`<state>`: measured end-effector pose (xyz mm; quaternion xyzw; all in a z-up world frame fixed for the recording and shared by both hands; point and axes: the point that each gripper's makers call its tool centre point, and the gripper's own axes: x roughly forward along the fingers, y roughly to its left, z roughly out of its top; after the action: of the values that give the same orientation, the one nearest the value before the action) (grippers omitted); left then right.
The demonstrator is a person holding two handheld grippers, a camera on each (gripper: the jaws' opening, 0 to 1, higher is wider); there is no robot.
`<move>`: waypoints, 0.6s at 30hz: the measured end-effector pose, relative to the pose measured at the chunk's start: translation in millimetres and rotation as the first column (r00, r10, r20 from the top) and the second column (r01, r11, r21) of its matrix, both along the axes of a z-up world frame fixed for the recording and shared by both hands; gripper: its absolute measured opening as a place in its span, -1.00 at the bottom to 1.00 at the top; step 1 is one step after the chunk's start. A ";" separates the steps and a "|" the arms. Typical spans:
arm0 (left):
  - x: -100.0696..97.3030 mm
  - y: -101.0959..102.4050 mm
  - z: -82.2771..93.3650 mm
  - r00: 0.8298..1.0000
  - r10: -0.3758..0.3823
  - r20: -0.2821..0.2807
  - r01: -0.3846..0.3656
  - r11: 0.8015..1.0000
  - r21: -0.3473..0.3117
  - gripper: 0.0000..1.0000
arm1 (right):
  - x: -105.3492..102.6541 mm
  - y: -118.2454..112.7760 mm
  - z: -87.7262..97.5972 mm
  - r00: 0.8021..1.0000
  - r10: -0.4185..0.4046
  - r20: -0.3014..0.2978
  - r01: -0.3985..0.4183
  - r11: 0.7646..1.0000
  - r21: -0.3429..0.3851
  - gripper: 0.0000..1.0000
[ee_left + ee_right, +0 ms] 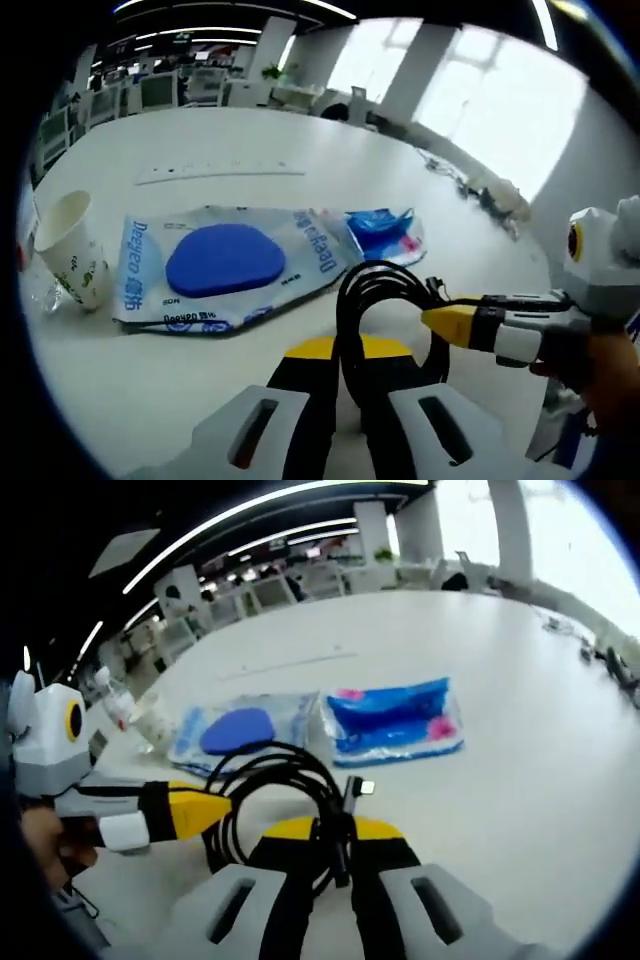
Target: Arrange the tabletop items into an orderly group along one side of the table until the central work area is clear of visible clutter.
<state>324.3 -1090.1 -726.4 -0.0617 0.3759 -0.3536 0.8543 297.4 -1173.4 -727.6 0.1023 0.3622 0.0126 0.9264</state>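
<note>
My left claw [345, 385] is closed narrow on the black cable [375, 290]: the strands run down between its jaws, and the loop arches up just ahead of the tips. My right claw [335, 855] is also shut tight on the cable [275, 780], whose coil spreads ahead and to the left of its jaws, a plug end [360, 787] sticking out just past the tips. Each claw crosses the other's view, yellow tip touching the coil: the right one [455, 322] from the right, the left one [200, 808] from the left.

Beyond my left claw, ahead on the white table [250, 140], lies the mask pack [225, 262], with the blue pouch [385, 230] beside it to the right. Far left stands a paper cup [72, 250]. From my right claw, the mask pack [240, 730] sits ahead-left just past the coil and the blue pouch [392, 720] ahead-right.
</note>
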 end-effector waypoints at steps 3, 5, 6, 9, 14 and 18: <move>-1.7 -6.6 1.1 1.000 -0.016 0.006 0.016 1.000 0.002 -0.89 | -2.0 -5.8 -0.2 1.000 -0.010 -0.002 0.010 1.000 0.010 -0.83; -2.7 -11.6 -0.8 1.000 -0.028 0.003 0.028 1.000 0.007 -0.89 | -3.8 -9.3 -2.1 1.000 -0.015 -0.010 0.015 1.000 0.011 -0.83; -3.3 -13.2 -1.3 0.999 -0.033 0.004 0.033 0.999 0.009 -0.89 | -4.5 -10.7 -2.5 1.000 -0.016 -0.012 0.016 1.000 0.011 -0.83; -5.0 -17.5 -4.4 0.999 -0.039 -0.001 0.039 0.999 0.017 -0.89 | -5.7 -15.0 -4.4 1.000 -0.022 -0.020 0.023 1.000 0.015 -0.83; -6.9 -21.1 -12.4 0.999 -0.044 -0.010 0.044 0.998 0.033 -0.89 | -5.6 -18.8 -11.2 0.999 -0.022 -0.043 0.023 0.999 0.023 -0.83; -4.5 -18.9 -17.9 0.999 -0.037 -0.019 0.038 0.999 0.036 -0.89 | -3.5 -16.1 -15.5 0.999 -0.010 -0.050 0.012 0.999 0.032 -0.83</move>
<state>319.9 -1109.0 -744.3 -0.0422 0.3910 -0.3622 0.8451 294.0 -1189.5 -743.1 0.1194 0.3845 0.0107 0.9153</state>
